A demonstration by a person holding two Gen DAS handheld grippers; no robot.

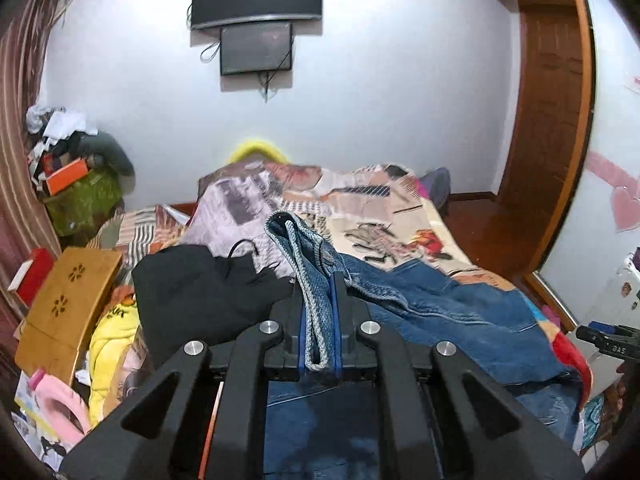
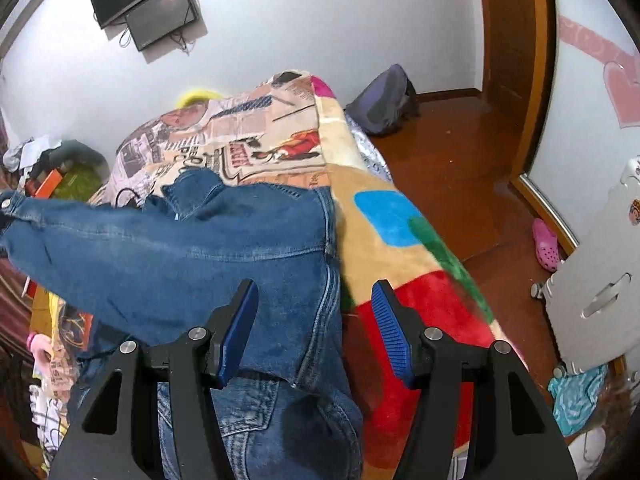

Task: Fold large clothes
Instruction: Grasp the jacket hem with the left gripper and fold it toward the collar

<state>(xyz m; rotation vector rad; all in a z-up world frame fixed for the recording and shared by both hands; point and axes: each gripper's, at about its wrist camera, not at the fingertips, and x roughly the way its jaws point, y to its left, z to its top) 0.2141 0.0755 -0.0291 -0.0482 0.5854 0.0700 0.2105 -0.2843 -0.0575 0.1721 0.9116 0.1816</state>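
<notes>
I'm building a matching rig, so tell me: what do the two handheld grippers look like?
Both are matte black. The left gripper and right gripper have angular linkage arms with triangular cutouts, round silver pivot pins, and two fingers lined with ribbed blue pads. No cables or sleeves show.

Blue denim garment [image 1: 440,304], large, mid-wash with lighter stitched seams; a metal button shows at its upper edge near frame centre in the left wrist view. One doubled-over edge, paler on its inner face, stands up at centre frame as a narrow vertical loop; from there the cloth falls away toward the lower right, spread in loose folds, not flat. In the right wrist view the same garment [image 2: 192,248] fills left and lower centre: one part stretches taut toward the left edge, ending in a cuff with a button; a long seam runs down centre frame. Darker patch at bottom centre.
</notes>
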